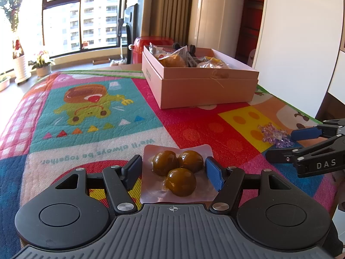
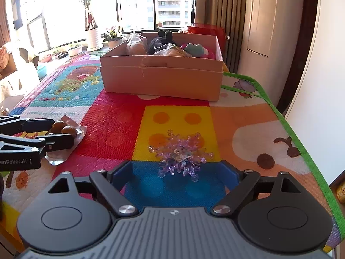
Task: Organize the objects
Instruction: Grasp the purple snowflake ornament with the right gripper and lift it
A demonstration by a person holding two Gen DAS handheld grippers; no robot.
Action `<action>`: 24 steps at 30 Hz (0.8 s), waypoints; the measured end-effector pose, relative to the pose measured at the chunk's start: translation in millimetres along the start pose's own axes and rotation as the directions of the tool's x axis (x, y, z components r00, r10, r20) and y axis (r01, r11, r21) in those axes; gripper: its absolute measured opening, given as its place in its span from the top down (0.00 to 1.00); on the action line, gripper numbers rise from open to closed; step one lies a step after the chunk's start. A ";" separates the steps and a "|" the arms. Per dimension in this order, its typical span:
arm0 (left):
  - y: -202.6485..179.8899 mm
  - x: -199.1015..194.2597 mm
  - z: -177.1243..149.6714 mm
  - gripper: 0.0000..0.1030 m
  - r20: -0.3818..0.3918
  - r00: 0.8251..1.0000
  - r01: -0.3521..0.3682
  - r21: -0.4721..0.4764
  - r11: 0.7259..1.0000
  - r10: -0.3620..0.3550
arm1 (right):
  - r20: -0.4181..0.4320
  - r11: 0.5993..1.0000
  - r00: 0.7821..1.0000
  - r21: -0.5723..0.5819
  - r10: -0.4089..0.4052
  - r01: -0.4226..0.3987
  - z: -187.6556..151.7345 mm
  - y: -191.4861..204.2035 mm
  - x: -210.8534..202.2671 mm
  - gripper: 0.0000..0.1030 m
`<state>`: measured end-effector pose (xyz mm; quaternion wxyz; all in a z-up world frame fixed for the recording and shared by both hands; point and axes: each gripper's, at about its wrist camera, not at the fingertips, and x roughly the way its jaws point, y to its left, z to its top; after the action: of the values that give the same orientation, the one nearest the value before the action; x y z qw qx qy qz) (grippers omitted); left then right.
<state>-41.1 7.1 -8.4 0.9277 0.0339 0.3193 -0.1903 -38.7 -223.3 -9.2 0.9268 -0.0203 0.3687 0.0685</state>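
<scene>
A clear packet of three brown balls (image 1: 177,173) lies on the colourful mat between the open fingers of my left gripper (image 1: 173,172); whether the pads touch it I cannot tell. The packet also shows in the right wrist view (image 2: 64,129), with the left gripper (image 2: 54,133) around it. A purple crystal snowflake (image 2: 181,156) lies just ahead of my open right gripper (image 2: 182,172), its near tips between the fingers. In the left wrist view the snowflake (image 1: 275,135) sits by the right gripper (image 1: 280,144). A pink cardboard box (image 1: 204,86) holds several wrapped items.
The box (image 2: 161,79) stands at the far side of the mat. The mat's green edge (image 2: 301,146) runs along the table's right side, next to a white wall. A red container (image 1: 142,47) stands behind the box. Potted plants (image 1: 43,62) stand by the window.
</scene>
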 end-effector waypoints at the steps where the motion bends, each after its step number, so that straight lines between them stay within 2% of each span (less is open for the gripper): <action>1: 0.1 0.0 0.0 0.32 0.000 1.000 0.000 0.000 1.000 0.000 | 0.000 1.000 1.000 -0.006 -0.001 0.001 0.8 1.4 0.8 0.17; 5: -0.6 0.7 0.8 0.32 0.000 1.000 0.001 -0.003 1.000 -0.001 | 0.003 1.000 1.000 -0.021 0.001 -0.001 4.6 8.2 -1.5 0.49; 6: -1.1 0.9 1.0 0.32 0.000 1.000 0.000 -0.002 1.000 0.000 | 0.000 1.000 1.000 -0.025 0.004 -0.004 5.8 9.6 -2.6 0.53; 11: -0.9 0.7 0.6 0.32 0.000 1.000 0.001 -0.003 1.000 -0.001 | 0.028 0.999 1.000 -0.041 -0.001 0.003 8.6 10.8 -13.1 0.53; 17: -1.0 0.7 0.4 0.32 0.001 1.000 -0.001 -0.003 1.000 0.001 | 0.058 1.000 0.998 -0.011 0.016 -0.015 13.3 -10.5 -36.4 0.53; 19: -3.0 1.6 0.6 0.32 -0.002 1.000 -0.009 0.006 1.000 0.009 | 0.062 1.000 0.998 0.008 0.018 -0.018 15.1 -17.6 -42.5 0.62; 24: -7.8 3.5 1.3 0.32 -0.008 1.000 -0.030 0.025 0.999 0.030 | 0.069 1.000 0.998 -0.005 0.004 -0.004 13.3 -20.5 -49.5 0.61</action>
<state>-40.8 -1.5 -9.0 0.9287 0.0510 0.3201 -0.1801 -62.4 -248.0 34.2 0.9388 -0.0195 0.3362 0.0719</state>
